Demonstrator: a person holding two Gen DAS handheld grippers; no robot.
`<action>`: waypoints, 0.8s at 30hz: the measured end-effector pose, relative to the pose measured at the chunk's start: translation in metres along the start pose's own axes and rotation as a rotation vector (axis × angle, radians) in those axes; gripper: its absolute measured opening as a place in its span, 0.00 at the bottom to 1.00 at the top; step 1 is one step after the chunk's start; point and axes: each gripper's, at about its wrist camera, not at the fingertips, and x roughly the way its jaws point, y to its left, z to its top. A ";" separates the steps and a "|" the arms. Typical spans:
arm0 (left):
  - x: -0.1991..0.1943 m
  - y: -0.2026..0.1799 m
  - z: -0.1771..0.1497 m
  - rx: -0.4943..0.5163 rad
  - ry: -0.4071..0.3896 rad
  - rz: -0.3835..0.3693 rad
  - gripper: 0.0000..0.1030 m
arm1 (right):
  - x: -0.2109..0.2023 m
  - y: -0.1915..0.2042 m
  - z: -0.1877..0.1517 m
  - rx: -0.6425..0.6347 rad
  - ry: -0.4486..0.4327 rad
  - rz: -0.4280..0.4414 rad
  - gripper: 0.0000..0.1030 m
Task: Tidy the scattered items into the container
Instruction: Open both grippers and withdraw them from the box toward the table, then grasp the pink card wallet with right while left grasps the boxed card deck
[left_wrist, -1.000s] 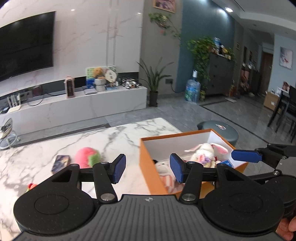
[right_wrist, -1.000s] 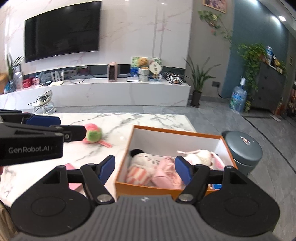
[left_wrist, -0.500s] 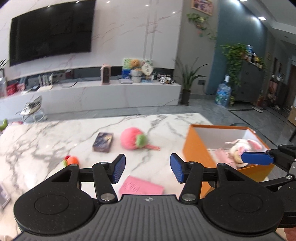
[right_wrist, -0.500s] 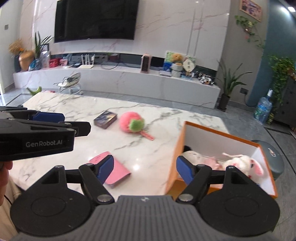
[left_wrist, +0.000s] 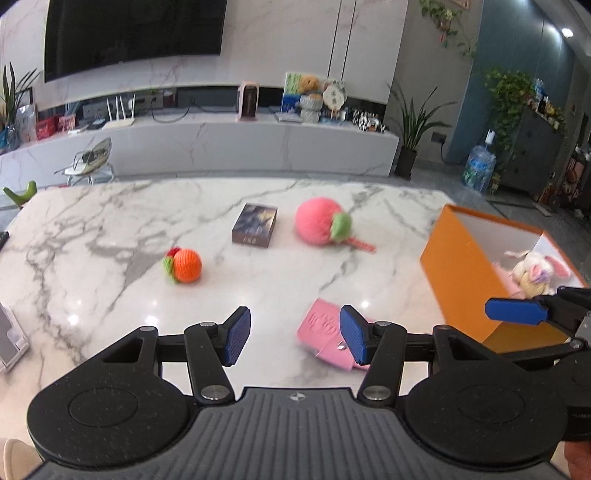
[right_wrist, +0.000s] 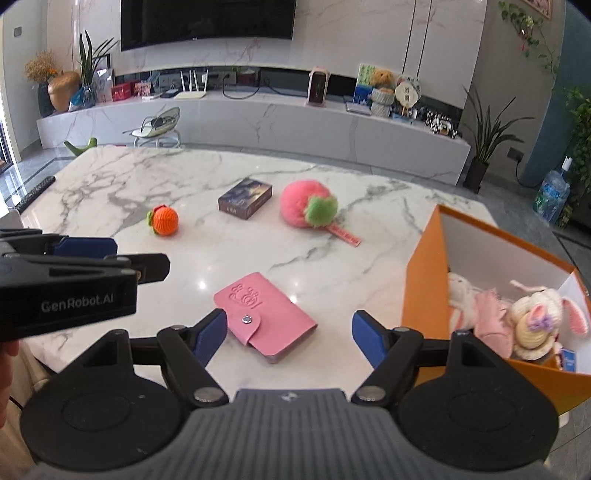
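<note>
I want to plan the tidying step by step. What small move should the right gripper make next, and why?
Probably lower the right gripper onto the pink wallet: it lies flat on the table just ahead of the open, empty jaws, the nearest loose item to the orange box.

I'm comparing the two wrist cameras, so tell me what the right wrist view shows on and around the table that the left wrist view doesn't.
Only the right wrist view shows the pink wallet's snap flap in full, a blue card in the orange box, and a dark remote at the table's far left edge.

Only the left wrist view shows a pale flat item at its left edge.

Both show the orange knitted ball, the dark card box, the pink plush strawberry, the bunny toy in the box, and both open grippers, empty.
</note>
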 end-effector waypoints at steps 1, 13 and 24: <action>0.004 0.002 -0.001 0.000 0.010 0.001 0.61 | 0.005 0.001 0.000 0.001 0.006 -0.001 0.75; 0.055 0.024 0.000 -0.026 0.103 0.012 0.63 | 0.070 -0.001 0.011 0.005 0.080 -0.011 0.75; 0.104 0.030 0.001 -0.019 0.206 0.034 0.63 | 0.125 -0.002 0.008 -0.002 0.167 0.065 0.75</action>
